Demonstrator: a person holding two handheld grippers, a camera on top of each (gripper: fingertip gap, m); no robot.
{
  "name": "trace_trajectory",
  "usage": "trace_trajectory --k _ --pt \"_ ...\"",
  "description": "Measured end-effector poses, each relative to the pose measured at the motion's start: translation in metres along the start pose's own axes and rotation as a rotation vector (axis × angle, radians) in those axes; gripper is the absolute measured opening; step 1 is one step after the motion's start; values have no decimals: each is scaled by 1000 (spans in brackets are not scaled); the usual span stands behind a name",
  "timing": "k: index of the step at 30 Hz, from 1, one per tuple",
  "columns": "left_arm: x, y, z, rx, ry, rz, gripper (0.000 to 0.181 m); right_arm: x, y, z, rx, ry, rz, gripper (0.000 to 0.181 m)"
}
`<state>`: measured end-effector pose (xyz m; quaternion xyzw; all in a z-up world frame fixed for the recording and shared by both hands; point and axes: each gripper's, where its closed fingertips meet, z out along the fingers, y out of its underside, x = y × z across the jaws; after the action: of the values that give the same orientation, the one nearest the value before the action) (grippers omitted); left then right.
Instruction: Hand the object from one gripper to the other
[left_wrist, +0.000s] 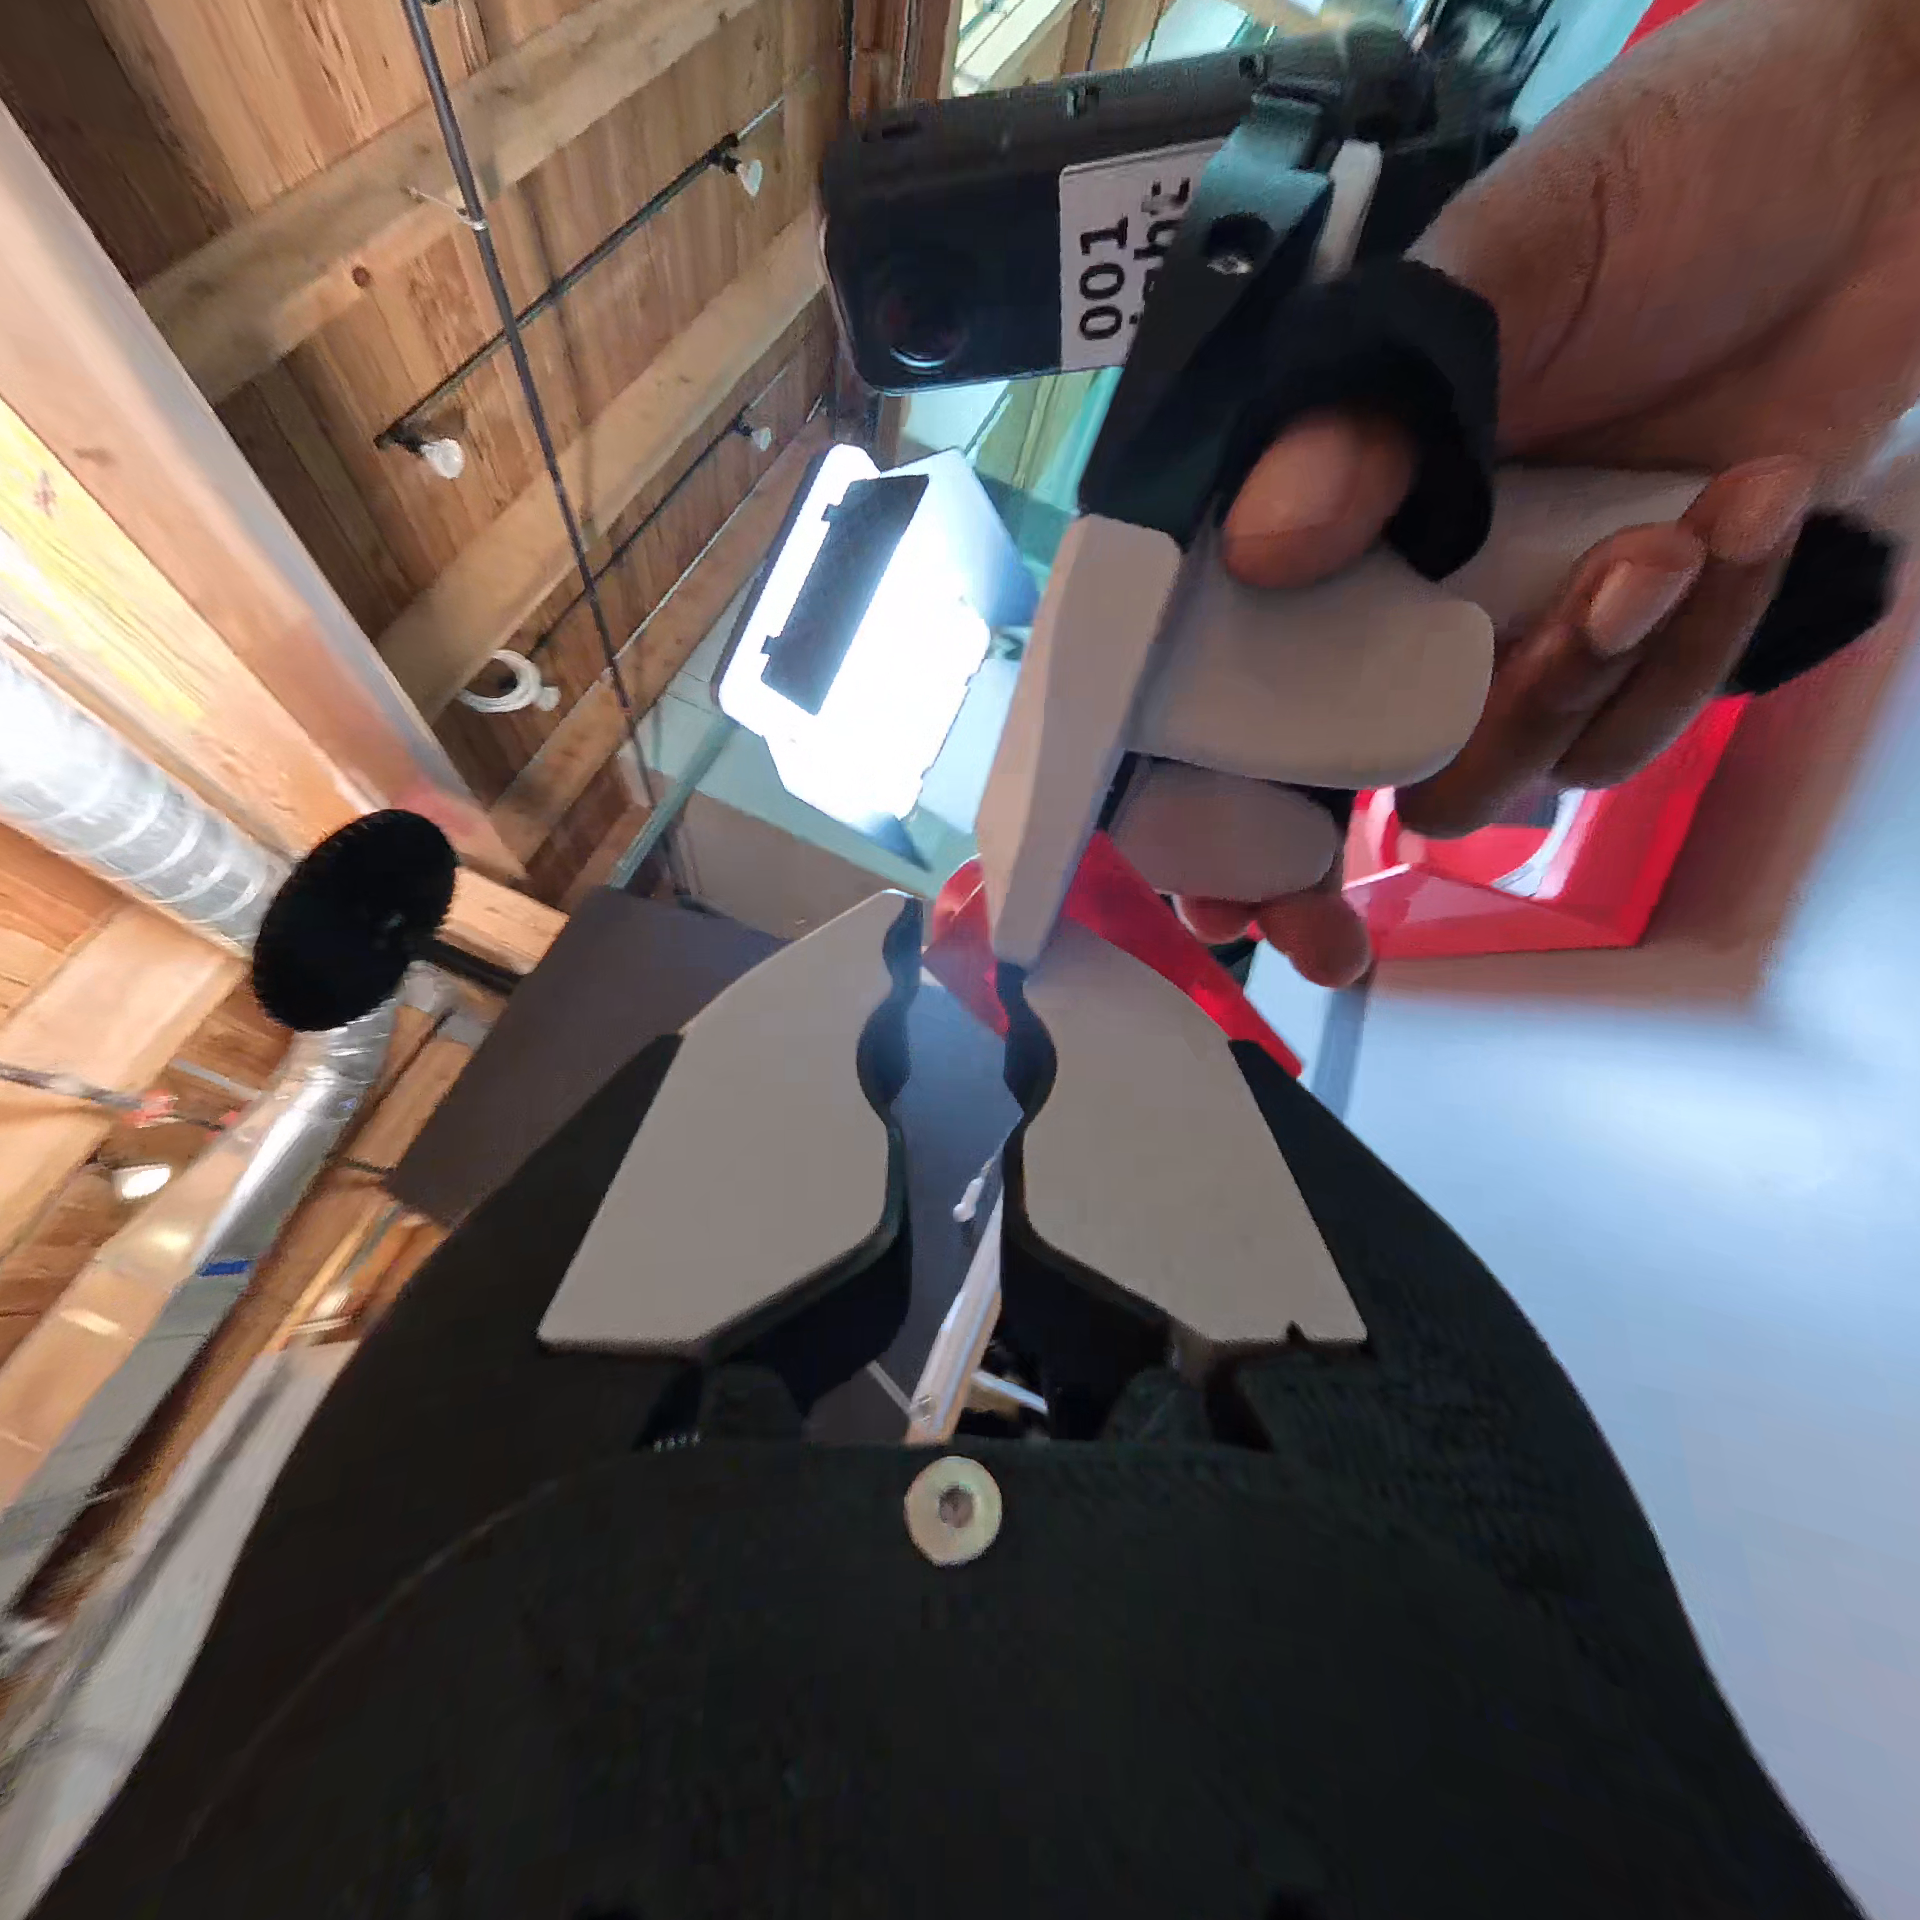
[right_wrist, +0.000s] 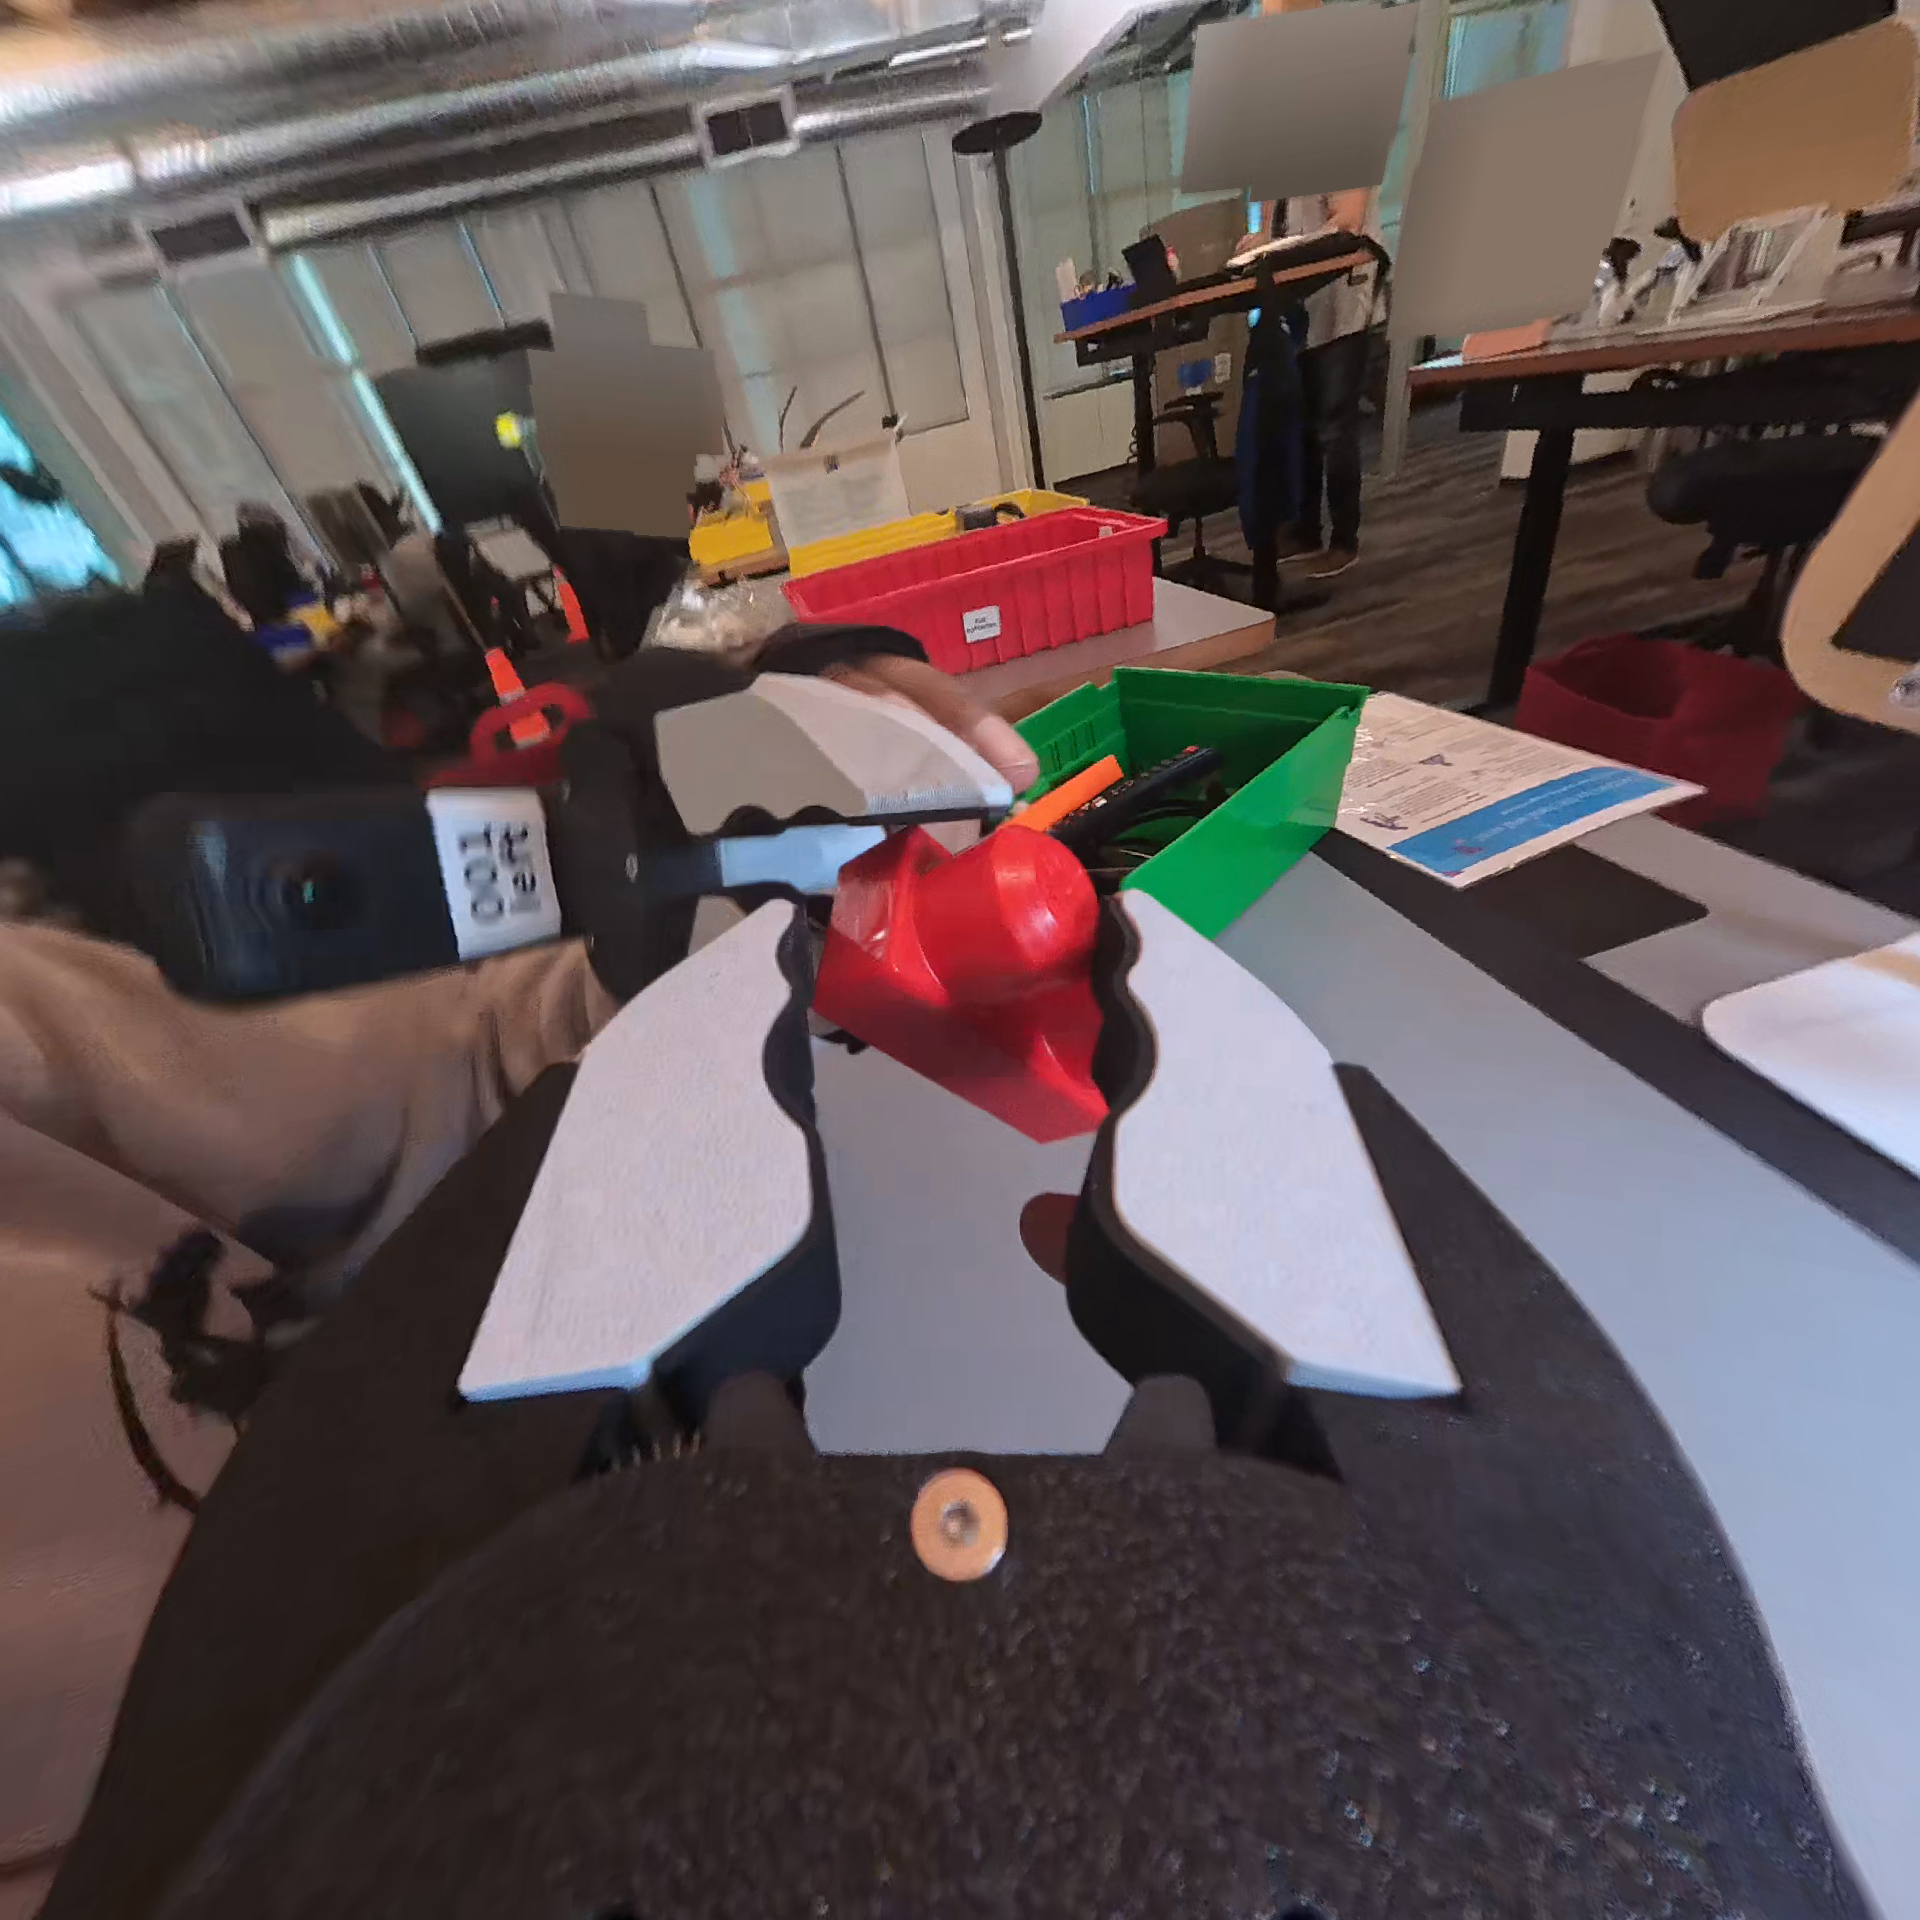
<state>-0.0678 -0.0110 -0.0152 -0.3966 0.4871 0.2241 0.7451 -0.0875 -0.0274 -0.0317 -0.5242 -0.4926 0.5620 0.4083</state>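
Note:
A red plastic object hangs in the air above the grey table. My right gripper has a finger on each side of the object and is shut on its body. My left gripper comes in from the left, held by a hand. Its jaws are nearly closed on the thin upper edge of the object. In the left wrist view my left gripper shows a narrow gap with a red edge at the tips. There the right gripper reaches down from the upper right in a hand.
A green bin with a remote and an orange item stands just behind the object. A red tray and yellow bins sit farther back. Papers lie at the right. People stand at distant desks.

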Motion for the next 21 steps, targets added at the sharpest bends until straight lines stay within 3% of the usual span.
trace_trajectory --k 3,7,12,14,17,21 --pt "9 -7 0 64 108 -137 19 -5 5 -6 -37 -66 -138 52" --pt "14 -6 1 86 218 -318 28 -5 2 -10 -16 -47 -304 51" --pt "10 2 -4 128 467 -866 54 -16 -18 -27 95 13 -594 44" --pt "5 -1 -7 204 593 -1188 63 -29 -27 -33 160 19 -726 43" --pt "4 -18 -10 377 805 -1589 80 -43 -21 -28 131 25 -862 43" --pt "15 -46 -21 504 1095 -1776 91 -49 -3 -18 29 28 -1003 43"
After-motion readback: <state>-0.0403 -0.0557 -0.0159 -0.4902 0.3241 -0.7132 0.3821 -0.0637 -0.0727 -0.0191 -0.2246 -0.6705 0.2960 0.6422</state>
